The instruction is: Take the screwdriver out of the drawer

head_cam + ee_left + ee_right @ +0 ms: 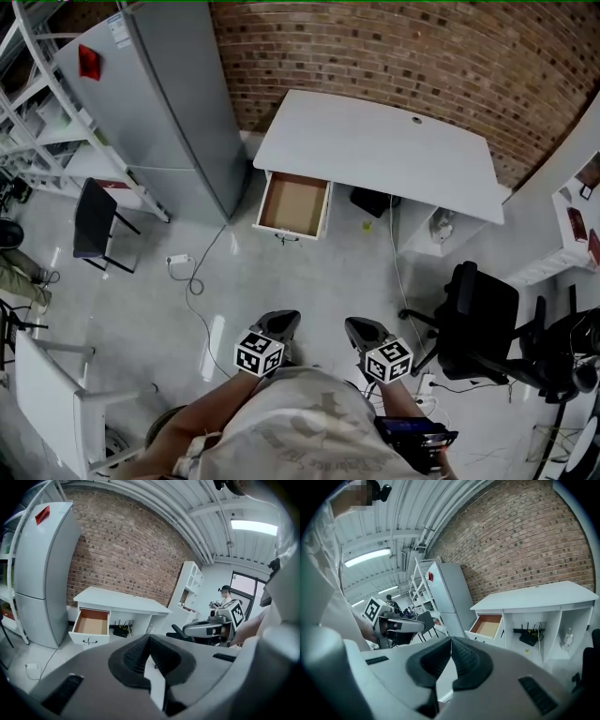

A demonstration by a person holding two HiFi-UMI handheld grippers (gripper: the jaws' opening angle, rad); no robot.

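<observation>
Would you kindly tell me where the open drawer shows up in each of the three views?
Head view: drawer at upper centre, under the left end of the white desk.
Left gripper view: drawer left of centre, just below mid-height.
Right gripper view: drawer right of centre, just below mid-height.
Shared landmark: the white desk, directly above the drawer in all three views.

Bright, even; ceil. strip (255, 526) glares; fisheye edges dark, distorted.
</observation>
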